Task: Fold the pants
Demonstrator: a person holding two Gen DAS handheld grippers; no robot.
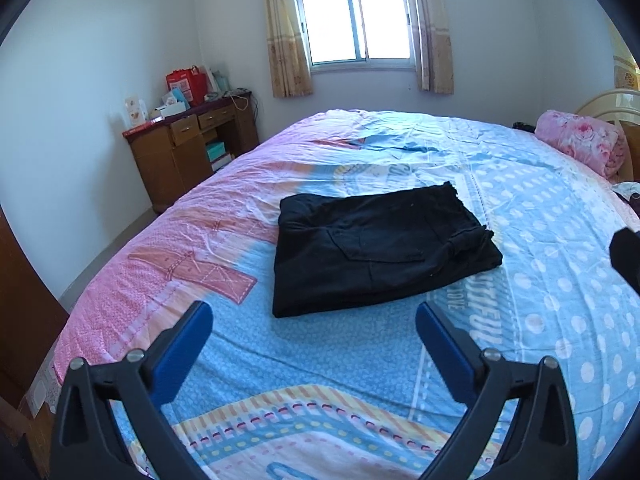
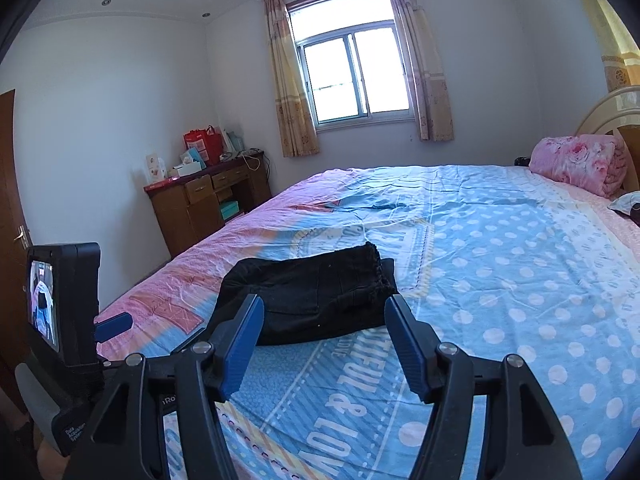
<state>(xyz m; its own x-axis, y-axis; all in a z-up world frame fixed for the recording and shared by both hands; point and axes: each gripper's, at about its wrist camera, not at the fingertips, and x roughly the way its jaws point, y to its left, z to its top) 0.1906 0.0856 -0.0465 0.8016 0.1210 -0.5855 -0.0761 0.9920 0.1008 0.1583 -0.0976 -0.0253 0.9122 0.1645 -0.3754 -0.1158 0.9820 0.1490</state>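
Black pants lie folded into a compact rectangle on the bed sheet, a back pocket facing up. They also show in the right wrist view. My left gripper is open and empty, held above the sheet just in front of the pants. My right gripper is open and empty, held in front of the pants' near edge without touching them. The left gripper's body and one blue finger show at the left of the right wrist view.
The bed carries a pink and blue patterned sheet. A rolled pink floral blanket lies at the headboard on the right. A wooden desk with boxes and a red bag stands by the far wall left of the window. A brown door is at the left.
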